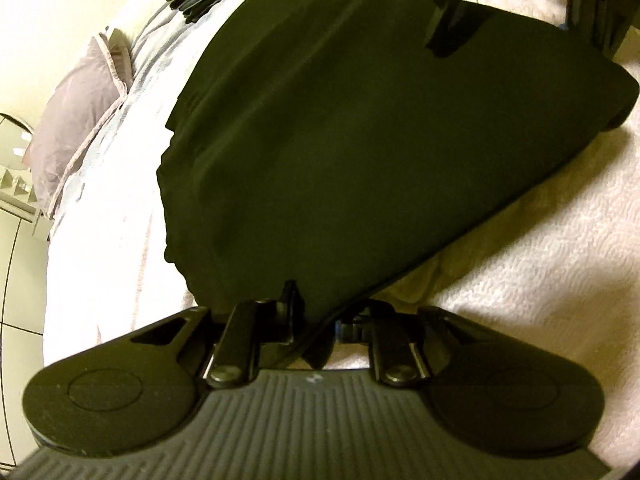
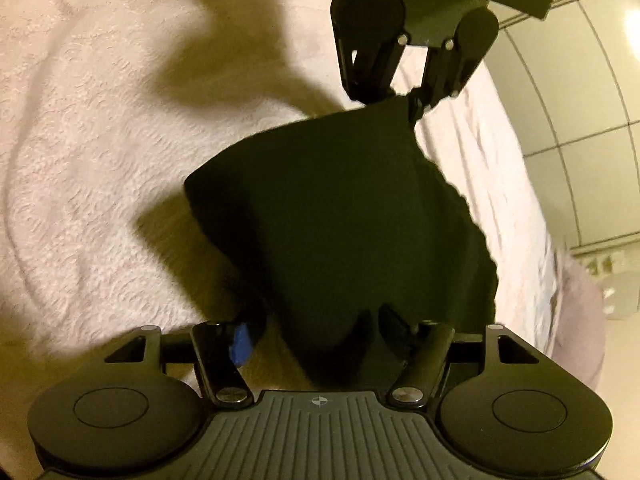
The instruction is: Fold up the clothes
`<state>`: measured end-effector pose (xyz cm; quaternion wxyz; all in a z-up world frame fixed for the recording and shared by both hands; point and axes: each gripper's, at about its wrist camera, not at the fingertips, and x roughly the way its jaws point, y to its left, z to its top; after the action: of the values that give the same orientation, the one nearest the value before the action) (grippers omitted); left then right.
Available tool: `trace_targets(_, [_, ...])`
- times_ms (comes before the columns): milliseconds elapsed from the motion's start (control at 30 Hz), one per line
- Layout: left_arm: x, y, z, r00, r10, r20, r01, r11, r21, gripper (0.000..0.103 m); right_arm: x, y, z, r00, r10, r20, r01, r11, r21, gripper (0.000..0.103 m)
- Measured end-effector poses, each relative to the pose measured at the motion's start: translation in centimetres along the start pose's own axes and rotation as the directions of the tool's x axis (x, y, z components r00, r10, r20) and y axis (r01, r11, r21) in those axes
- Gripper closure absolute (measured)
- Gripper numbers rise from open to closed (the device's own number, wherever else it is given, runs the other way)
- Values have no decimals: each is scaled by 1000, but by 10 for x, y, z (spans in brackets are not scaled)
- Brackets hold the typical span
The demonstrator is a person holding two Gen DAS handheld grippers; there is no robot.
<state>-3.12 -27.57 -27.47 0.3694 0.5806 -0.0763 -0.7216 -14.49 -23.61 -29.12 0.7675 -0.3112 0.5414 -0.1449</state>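
We hold the black garment [image 1: 360,152] stretched between both grippers above the white bedspread [image 1: 540,280]. Our left gripper [image 1: 316,320] pinches one corner tightly; our right gripper [image 2: 372,320] is closed on the opposite corner.

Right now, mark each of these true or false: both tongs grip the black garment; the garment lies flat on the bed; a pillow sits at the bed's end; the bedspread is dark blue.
1. Both the left tongs and right tongs grip the black garment. True.
2. The garment lies flat on the bed. False: it hangs lifted between the tongs, casting a shadow.
3. A pillow sits at the bed's end. True.
4. The bedspread is dark blue. False: it is white and textured.
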Motion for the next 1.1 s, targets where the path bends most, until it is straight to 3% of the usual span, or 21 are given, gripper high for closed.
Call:
trace_targets(67, [-2,1,2,1000,-2,-3,2,1000,1,89,1,-8,5,999,16,29,-17,999,37,42])
trace_targets(100, [-4,0,2,1000,-1,-5,1,1000,2,89,1,-15,7,998,42,39,-45,996,74,67])
trace_targets(133, [-8,0,2,1000,0,-6,0,1000,-4,90,0,-24,10,995,95,42,-100,985,140,79])
trace_targets(200, [-17,1,2,1000,10,-10,-10,1000,-18,91,-3,-42,13,986,162,43,-167,952,255,90])
trace_targets(367, [-54,10,7,997,69,-44,-74,990,-117,94,-35,-64,15,975,191,113,-219,908,358,93])
trace_targets(533, [-87,40,25,991,101,-83,-117,969,-217,95,-72,-101,8,951,196,238,-290,831,476,94])
trace_targets(633, [-95,75,52,990,116,-80,-130,969,-211,94,-87,-140,-17,937,168,306,-326,736,594,94])
trace_targets(833, [-76,155,134,989,120,-83,-131,981,-145,94,-89,-226,-100,909,71,411,-389,499,775,94])
trace_targets(933, [-40,188,182,991,97,-94,-108,987,-117,94,-72,-260,-148,901,39,433,-413,387,824,94])
trace_targets(1100, [58,223,250,994,4,-106,-7,999,-31,93,-18,-310,-246,903,44,427,-429,126,895,94])
